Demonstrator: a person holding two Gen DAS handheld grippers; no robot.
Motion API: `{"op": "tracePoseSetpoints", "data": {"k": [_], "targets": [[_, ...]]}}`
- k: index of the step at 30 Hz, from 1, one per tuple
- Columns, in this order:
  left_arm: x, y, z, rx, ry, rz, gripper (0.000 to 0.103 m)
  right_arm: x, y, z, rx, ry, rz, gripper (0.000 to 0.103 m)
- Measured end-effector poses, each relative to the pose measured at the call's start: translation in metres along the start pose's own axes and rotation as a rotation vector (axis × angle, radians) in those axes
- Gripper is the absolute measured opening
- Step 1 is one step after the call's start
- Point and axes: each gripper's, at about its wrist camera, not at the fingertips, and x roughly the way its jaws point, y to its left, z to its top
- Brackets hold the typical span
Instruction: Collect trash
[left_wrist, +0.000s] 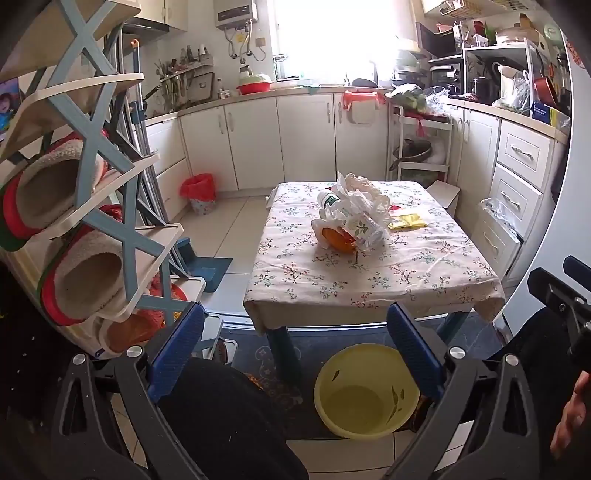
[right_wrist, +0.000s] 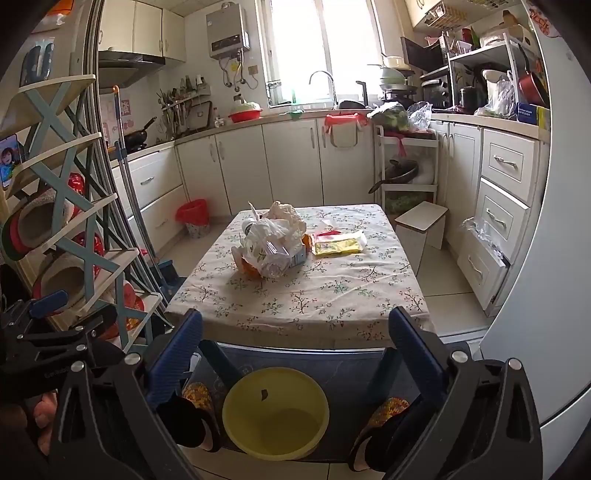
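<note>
Both of your grippers are standing wide apart with nothing between their blue pads; you are holding the left gripper (left_wrist: 295, 350) and the right gripper (right_wrist: 295, 354) short of the near edge of the table (left_wrist: 373, 273), each tipped downward, and neither is touching anything. You are looking at a heap of trash (left_wrist: 351, 218) lying on the flowered cloth toward the middle of the table; it is sitting as a crumpled clear plastic bag (right_wrist: 271, 242) with a white bottle (left_wrist: 327, 201) poking from it, something orange (left_wrist: 334, 234) showing under its near side, and a small carton (right_wrist: 298, 256) leaning against it in the right wrist view. Just beside the heap, on its right, yellow packets (right_wrist: 338, 245) are lying flat on the cloth. You are standing over a yellow bucket (right_wrist: 275, 411) resting on the dark mat (left_wrist: 317, 354) on the floor below the table's near edge, between your feet in patterned slippers (right_wrist: 197, 398); it is sitting upright and open. Farther off, a bin with a red liner (left_wrist: 199, 192) is standing on the tiled floor by the white cabinets (left_wrist: 258, 136), well apart from the table.
</note>
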Motion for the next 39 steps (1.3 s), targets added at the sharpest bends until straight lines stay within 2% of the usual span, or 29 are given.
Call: {"op": "tracePoseSetpoints", "data": {"k": [39], "targets": [[-0.0066,-0.0037,0.0006,0.012,-0.023,0.006,0.095,0.0053,-0.0016,-0.0030,-0.006,0.024,-0.010,0.096]]}}
